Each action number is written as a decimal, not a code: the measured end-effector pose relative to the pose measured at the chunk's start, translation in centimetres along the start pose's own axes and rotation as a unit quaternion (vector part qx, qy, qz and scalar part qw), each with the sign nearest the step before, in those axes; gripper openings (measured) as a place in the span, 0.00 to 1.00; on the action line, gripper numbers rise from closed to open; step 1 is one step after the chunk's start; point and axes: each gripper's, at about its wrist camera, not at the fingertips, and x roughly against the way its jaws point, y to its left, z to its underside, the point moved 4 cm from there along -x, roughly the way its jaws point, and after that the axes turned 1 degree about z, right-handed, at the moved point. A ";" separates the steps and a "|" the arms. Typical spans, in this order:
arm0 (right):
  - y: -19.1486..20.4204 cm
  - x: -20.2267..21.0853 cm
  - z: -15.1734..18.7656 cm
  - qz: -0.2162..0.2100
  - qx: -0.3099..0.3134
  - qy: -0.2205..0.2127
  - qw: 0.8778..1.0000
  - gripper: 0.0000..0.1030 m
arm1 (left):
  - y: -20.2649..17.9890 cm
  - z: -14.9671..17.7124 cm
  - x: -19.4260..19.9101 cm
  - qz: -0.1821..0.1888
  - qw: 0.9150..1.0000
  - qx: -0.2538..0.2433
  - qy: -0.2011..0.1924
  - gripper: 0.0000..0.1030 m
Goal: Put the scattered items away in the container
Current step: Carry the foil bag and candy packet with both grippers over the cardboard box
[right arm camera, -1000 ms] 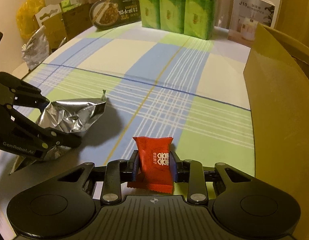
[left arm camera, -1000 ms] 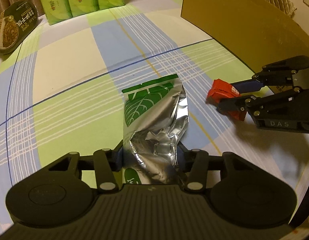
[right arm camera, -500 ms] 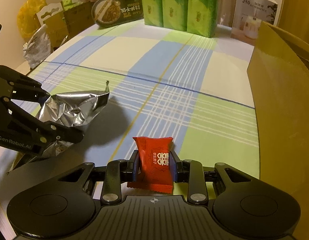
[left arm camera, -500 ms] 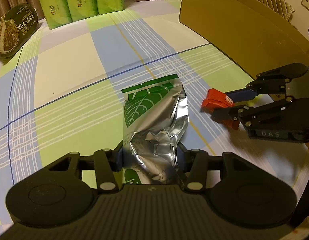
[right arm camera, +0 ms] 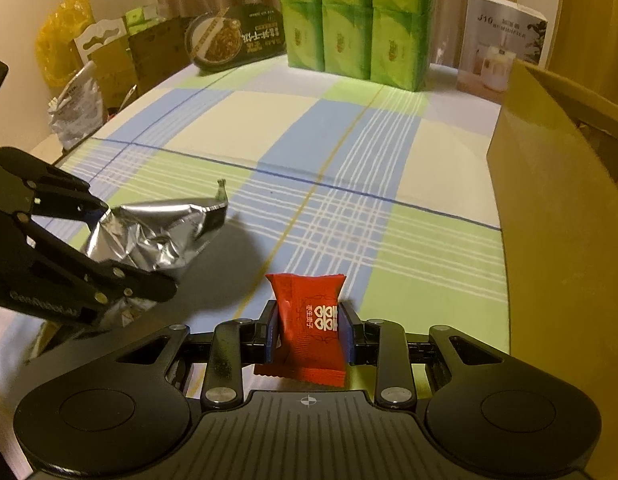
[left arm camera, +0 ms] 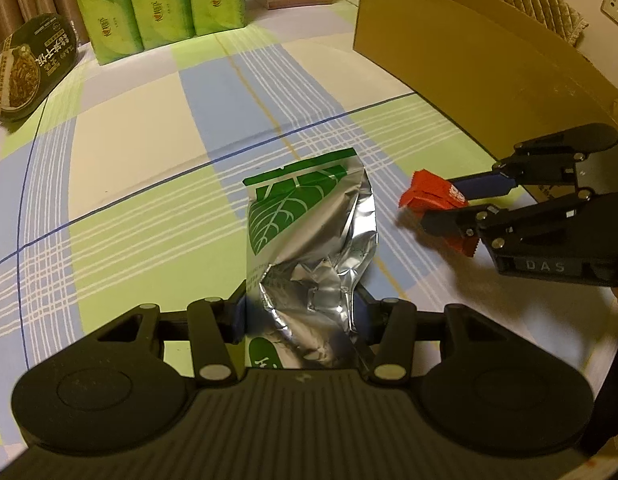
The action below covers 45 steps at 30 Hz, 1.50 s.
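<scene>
Surface point(left arm camera: 121, 128): plaid cloth, green, blue, cream blocks, flat. Cardboard box point(left arm camera: 469, 52): plain brown, open top, at right edge of surface. Foil pouch point(left arm camera: 309, 248): crinkled silver, green leaf print, clamped at lower end in left tool point(left arm camera: 301, 316), raised above cloth, shadow beneath in right view. Red candy packet point(right arm camera: 311, 316): glossy pillow shape, crimped ends, white print, pinched upright between blue pads of right tool point(right arm camera: 309, 330). Left view alone shows pouch's green print; right view shows silver back.
</scene>
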 end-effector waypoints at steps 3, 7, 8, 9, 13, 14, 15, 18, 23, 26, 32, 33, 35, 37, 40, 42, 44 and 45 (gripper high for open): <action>-0.2 0.9 0.2 0.002 -0.005 -0.006 1.000 0.27 | -0.9 0.1 0.4 0.000 1.000 -0.005 -0.003 0.43; -0.4 2.1 0.5 0.002 -0.016 -0.016 1.000 0.27 | -2.2 0.4 1.0 0.002 1.000 -0.007 -0.007 0.43; -0.5 2.4 0.6 0.004 -0.019 -0.018 1.000 0.27 | -2.5 0.5 1.2 0.002 1.000 -0.007 -0.008 0.43; -0.6 2.6 0.7 0.007 -0.022 -0.020 1.000 0.27 | -2.9 0.7 1.4 0.001 1.000 -0.006 -0.009 0.43; -0.8 4.0 1.3 0.010 -0.036 -0.027 0.999 0.27 | -3.9 1.1 2.4 -0.004 1.000 0.002 -0.012 0.43; -0.8 4.4 1.5 0.010 -0.039 -0.029 0.999 0.27 | -4.0 1.1 2.7 -0.006 1.000 0.004 -0.014 0.43; -0.8 4.8 1.6 0.009 -0.042 -0.031 0.999 0.27 | -4.2 1.1 3.1 -0.008 1.000 0.008 -0.016 0.43; -1.0 6.0 2.2 0.008 -0.053 -0.039 0.998 0.27 | -4.9 1.1 4.2 -0.011 1.000 0.016 -0.021 0.43; -1.4 7.9 3.1 0.006 -0.073 -0.054 0.996 0.27 | -6.2 0.8 6.3 -0.018 0.999 0.019 -0.030 0.43; -1.5 8.9 3.3 0.005 -0.084 -0.065 0.994 0.27 | -7.0 0.5 7.3 -0.022 0.999 0.020 -0.034 0.43; -1.7 10.9 3.4 0.000 -0.097 -0.091 0.991 0.27 | -8.4 -0.1 8.7 -0.027 0.998 0.025 -0.041 0.43; -1.8 11.2 3.3 -0.001 -0.099 -0.094 0.991 0.27 | -8.5 -0.2 8.9 -0.027 0.998 0.026 -0.042 0.43; -2.1 11.9 2.8 0.000 -0.101 -0.103 0.990 0.27 | -8.8 -0.5 9.2 -0.027 0.998 0.028 -0.044 0.43; -2.4 12.9 2.2 0.005 -0.099 -0.114 0.989 0.27 | -9.1 -1.0 9.4 -0.026 0.998 0.028 -0.044 0.43; -3.4 14.5 1.1 0.008 -0.104 -0.130 0.986 0.27 | -9.9 -2.2 9.7 -0.027 0.998 0.023 -0.046 0.43; -4.5 15.6 0.3 0.008 -0.114 -0.140 0.984 0.27 | -10.4 -3.3 9.9 -0.025 0.998 0.022 -0.049 0.43; -5.7 16.6 -0.6 0.012 -0.118 -0.151 0.981 0.27 | -10.9 -4.5 9.9 -0.021 0.998 0.020 -0.052 0.43; -6.4 17.1 -1.0 0.015 -0.120 -0.156 0.980 0.27 | -11.3 -5.2 9.9 -0.018 0.998 0.020 -0.054 0.43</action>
